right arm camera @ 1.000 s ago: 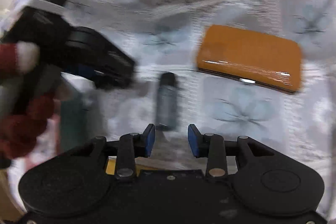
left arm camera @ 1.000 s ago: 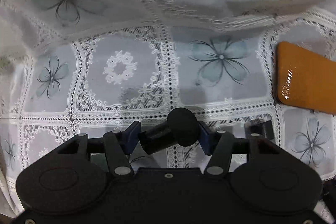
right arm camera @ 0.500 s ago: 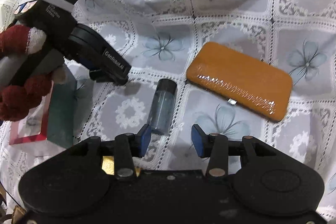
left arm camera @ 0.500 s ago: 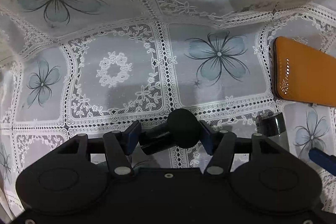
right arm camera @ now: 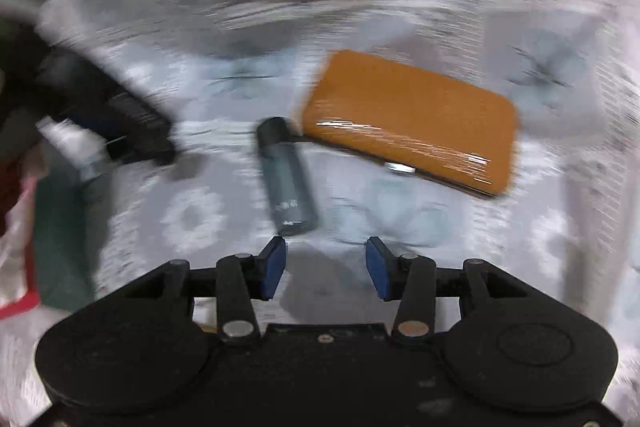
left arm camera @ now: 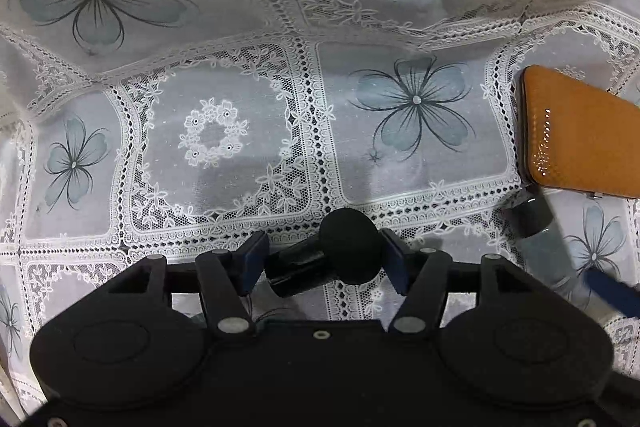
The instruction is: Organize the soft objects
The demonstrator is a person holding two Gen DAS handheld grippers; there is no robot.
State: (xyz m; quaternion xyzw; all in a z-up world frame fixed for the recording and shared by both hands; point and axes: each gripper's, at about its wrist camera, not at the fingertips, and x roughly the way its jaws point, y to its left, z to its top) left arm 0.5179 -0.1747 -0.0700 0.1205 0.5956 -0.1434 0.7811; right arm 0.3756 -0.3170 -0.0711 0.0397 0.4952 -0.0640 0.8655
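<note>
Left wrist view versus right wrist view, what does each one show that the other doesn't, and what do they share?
Only the left wrist view shows the black object gripped in the left gripper, and the lace pattern in sharp detail. Only the right wrist view, which is motion-blurred, shows the open, empty right gripper, the full length of the grey bottle, and a green and red item at far left. Both show the orange case and the floral lace cloth.

Ahead of your right gripper (right arm camera: 325,267), the grey bottle (right arm camera: 288,179) lies just left of centre, its cap touching the orange case (right arm camera: 412,119). Bare lace cloth (left arm camera: 224,131) spreads before your left gripper (left arm camera: 324,263).
</note>
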